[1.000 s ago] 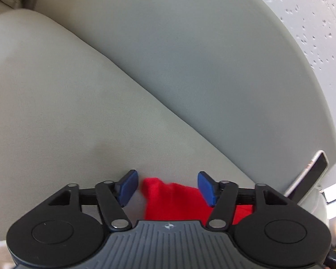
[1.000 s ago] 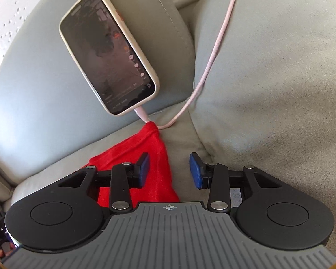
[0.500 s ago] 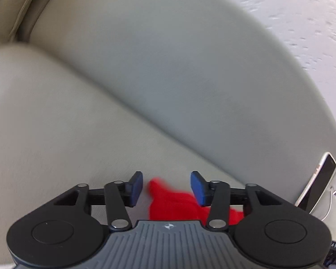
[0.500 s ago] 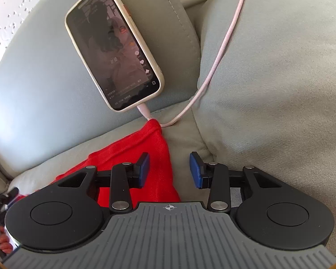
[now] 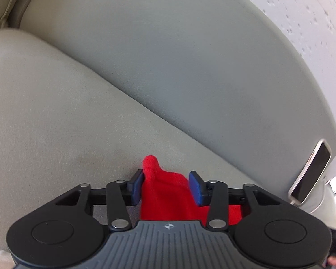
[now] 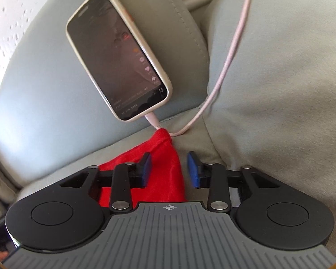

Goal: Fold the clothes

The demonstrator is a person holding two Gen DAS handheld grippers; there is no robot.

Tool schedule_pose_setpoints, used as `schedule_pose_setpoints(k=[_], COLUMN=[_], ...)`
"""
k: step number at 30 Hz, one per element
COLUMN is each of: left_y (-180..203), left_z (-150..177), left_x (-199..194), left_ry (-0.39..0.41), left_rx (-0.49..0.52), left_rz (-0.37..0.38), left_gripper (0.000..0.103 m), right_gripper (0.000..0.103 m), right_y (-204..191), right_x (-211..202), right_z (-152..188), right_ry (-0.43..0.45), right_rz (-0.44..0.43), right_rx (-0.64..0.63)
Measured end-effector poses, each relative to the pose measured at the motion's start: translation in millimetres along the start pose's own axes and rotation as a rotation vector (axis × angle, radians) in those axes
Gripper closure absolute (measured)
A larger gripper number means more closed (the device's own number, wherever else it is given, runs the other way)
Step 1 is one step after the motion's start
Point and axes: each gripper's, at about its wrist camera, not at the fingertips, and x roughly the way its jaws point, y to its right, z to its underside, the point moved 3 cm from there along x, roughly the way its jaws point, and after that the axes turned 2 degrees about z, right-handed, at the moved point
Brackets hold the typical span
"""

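Note:
A red cloth [image 5: 165,192] lies on the grey sofa seat [image 5: 56,123]. In the left wrist view one corner of it stands bunched up between the blue pads of my left gripper [image 5: 165,186]. The jaws are closing and both pads touch the fabric. In the right wrist view another corner of the red cloth [image 6: 165,157] lies between the fingers of my right gripper [image 6: 169,171]. Those jaws are closing too. The left pad [image 6: 145,168] sits over the fabric, while the right pad [image 6: 193,172] stands a little clear of the cloth's edge.
A phone [image 6: 118,56] in a pale case leans on the sofa backrest [image 6: 33,89], its pink cable [image 6: 233,44] running down to the cloth's tip. The same phone [image 5: 311,174] shows at the right of the left wrist view. A big cushion [image 6: 280,78] rises to the right.
Both grippers' jaws have narrowed around the red cloth. In the left wrist view the cloth corner now stands bunched between the pads. The right gripper has stayed in place.

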Motion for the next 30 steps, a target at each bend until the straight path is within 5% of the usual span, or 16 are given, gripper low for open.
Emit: schedule_pose_setpoints(k=[2,5,9,17,19,21,30], left_y=[8,25,37,59,65,70,91], left_z=[-5,-10,-8,34,30,22,14], left_x=[-2,-14,-28,2,-1,-17,-171], left_ry=[0.007,0.040,0.118,0.089,0.089,0.105,0.192], left_rx=[0.097,0.265,0.366,0.600,0.590,0.543,0.319], left_rz=[-0.033,-0.058,-0.078,-0.291,-0.321,-0.302,-0.164], left_gripper=[0.099,0.102,0.102,0.097,0.084,0.059,0.048], right_gripper=[0.098,0.101,0.102,0.098,0.074,0.054,0.050], right_y=[-15,-39,-43,-13,-14,-14,-37], right_x=[3,-15,-38,-9,-9,-33,-204], right_z=[4,11,4,1,-2,-5,-1], right_ry=[0.027,0.137,0.269,0.108,0.090,0.095,0.205], right_rz=[0.064,0.181,0.269,0.308,0.294,0.255,0.071], right_rx=[-0.127,-0.307,-0.360,-0.225,-0.197,-0.145,-0.058])
